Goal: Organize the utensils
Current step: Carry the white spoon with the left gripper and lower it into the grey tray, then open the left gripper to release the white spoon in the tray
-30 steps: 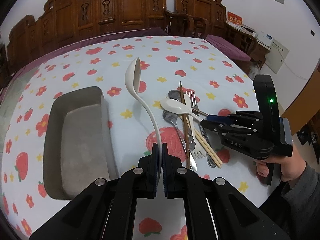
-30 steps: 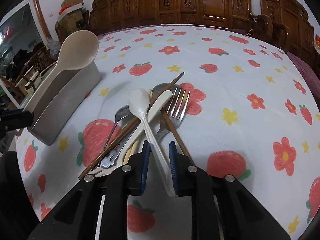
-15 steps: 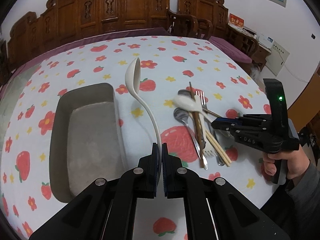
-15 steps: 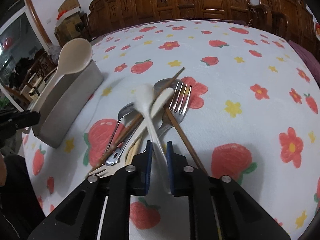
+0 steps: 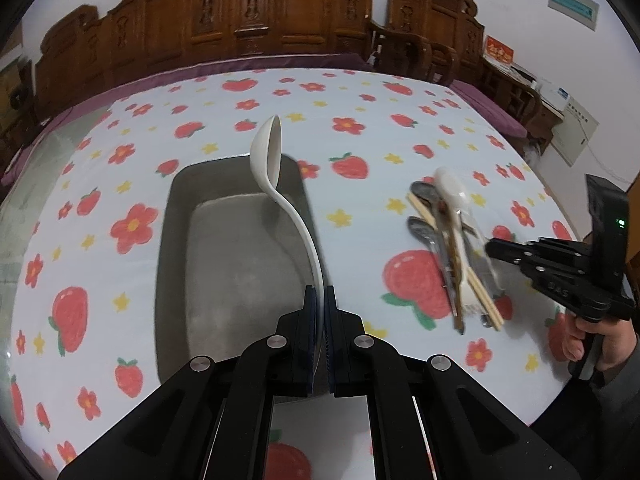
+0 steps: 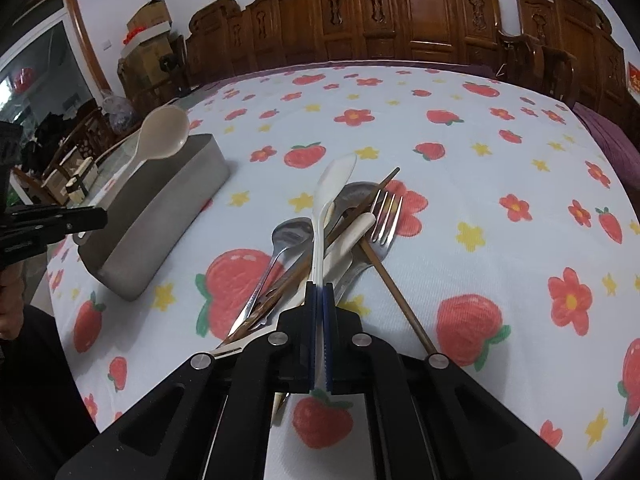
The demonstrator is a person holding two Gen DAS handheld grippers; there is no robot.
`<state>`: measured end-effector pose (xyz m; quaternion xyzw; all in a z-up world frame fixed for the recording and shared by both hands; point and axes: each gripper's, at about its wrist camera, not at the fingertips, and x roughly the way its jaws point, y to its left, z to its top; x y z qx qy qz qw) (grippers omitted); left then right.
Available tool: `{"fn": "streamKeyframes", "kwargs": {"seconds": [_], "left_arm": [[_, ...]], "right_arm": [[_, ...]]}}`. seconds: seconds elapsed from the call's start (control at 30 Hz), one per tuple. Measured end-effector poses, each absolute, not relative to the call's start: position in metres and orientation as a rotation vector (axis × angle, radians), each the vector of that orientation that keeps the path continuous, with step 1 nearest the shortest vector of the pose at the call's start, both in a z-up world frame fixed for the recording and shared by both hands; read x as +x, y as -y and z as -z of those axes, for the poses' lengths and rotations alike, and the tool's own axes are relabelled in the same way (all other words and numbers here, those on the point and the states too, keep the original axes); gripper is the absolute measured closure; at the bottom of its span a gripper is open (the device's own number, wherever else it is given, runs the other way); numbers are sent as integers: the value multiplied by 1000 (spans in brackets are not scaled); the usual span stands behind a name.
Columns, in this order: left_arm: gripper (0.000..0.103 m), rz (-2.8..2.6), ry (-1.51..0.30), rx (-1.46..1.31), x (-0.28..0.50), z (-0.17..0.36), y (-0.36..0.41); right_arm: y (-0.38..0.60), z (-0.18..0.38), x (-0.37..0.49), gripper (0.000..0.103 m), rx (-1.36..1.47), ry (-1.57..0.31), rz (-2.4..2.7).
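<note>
My left gripper [image 5: 319, 292] is shut on the handle of a long white ladle [image 5: 268, 156], holding it above a grey metal tray [image 5: 240, 264]. In the right wrist view the ladle's bowl [image 6: 166, 132] hangs over the tray's far end [image 6: 160, 216]. My right gripper [image 6: 319, 286] has its jaws closing tight on the handle of a small white spoon [image 6: 334, 176], whose bowl stands on edge above the utensil pile [image 5: 452, 248]. The pile holds a fork [image 6: 386, 208], a metal spoon [image 6: 290, 236], brown chopsticks [image 6: 400, 292] and pale ones.
The round table carries a white cloth [image 6: 460, 184] printed with strawberries and flowers. Carved wooden chairs [image 5: 248, 20] ring its far side. A person's hand [image 5: 592, 340] holds the right gripper at the table's right edge. Boxes and clutter [image 6: 148, 36] stand beyond the tray.
My left gripper carried the ladle leftwards until it hangs over the tray. My right gripper's jaws closed on the small white spoon's handle, and the spoon rolled onto its edge.
</note>
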<state>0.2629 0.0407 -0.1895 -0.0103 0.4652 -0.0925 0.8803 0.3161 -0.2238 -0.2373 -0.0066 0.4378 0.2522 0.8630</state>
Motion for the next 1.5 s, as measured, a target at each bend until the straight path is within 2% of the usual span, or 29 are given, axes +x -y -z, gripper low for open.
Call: {"fn": "streamKeyframes", "kwargs": {"seconds": [0.37,0.53,0.6,1.03,1.13,1.17,1.23,1.33,1.4,1.5], "left_arm": [[100,154,-1024,-24,269,211,-60],[95,136,-1003,-36,269,209,-67],[89,134,-986,-55,267,205,-73],[80,49,-867,-80,253,176,-117],[68,26,-844,-82,251,170,-126],[57,13,-833,-82,250,168,-130],[43,-6,-823,-83,250,165,-135],[35,-19,-809,-104,249,161,-145],[26,-19,-798,-115,247,158,-150],[25,-25,-780,-121,245,154,-155]], "right_arm": [[214,213,296,99,-18,-871,-550],[198,200,288,99,-48,-865,-565],[191,195,286,99,-47,-862,-572],[100,176,285,99,-51,-869,-680],[79,178,291,99,-44,-882,-695],[71,180,293,99,-41,-889,-696],[59,184,298,99,-37,-904,-696],[43,191,303,99,-32,-925,-703],[33,197,307,99,-29,-942,-701],[21,206,312,99,-22,-967,-702]]}}
